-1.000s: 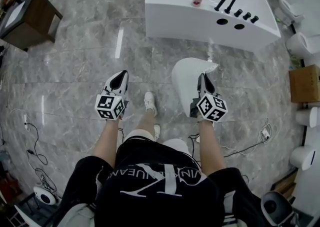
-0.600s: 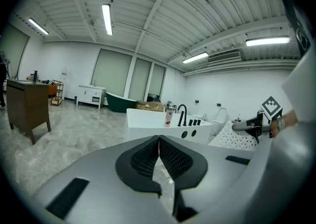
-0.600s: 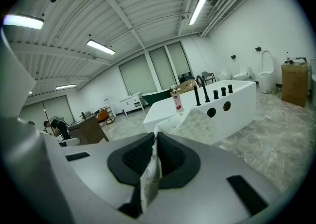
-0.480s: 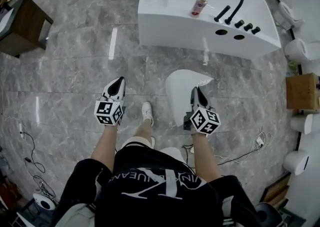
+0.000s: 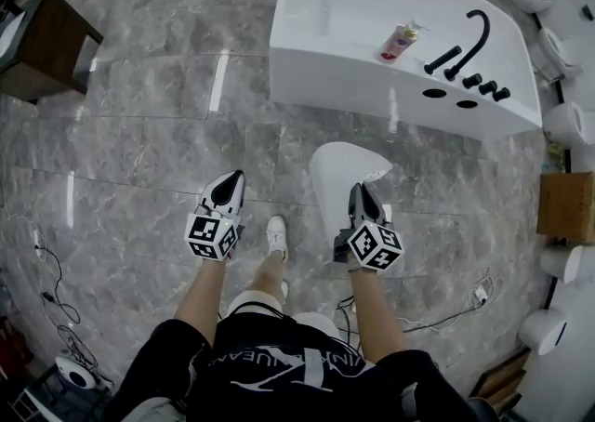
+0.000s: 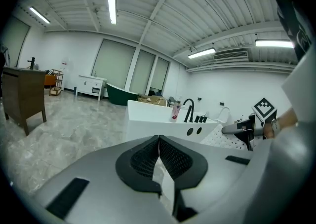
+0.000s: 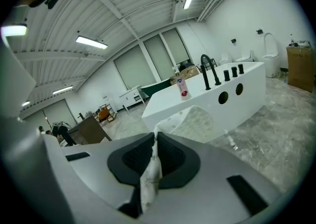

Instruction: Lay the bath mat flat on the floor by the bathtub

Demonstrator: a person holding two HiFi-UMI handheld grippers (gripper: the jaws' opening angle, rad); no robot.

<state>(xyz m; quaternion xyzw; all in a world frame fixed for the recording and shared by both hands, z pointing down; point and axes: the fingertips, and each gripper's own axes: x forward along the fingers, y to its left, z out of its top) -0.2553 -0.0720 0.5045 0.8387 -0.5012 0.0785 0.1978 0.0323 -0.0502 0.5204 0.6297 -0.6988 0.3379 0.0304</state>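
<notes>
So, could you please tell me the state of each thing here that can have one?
left gripper: shut, empty.
right gripper: shut on the bath mat's edge.
bath mat: held up by one edge, curved, not flat on the floor.
pump bottle: upright on the bathtub rim.
black faucet: no water running.

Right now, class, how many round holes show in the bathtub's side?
2. One hole sits below the black tap, the other beside it toward the bathtub end. Other sides are hidden.
</notes>
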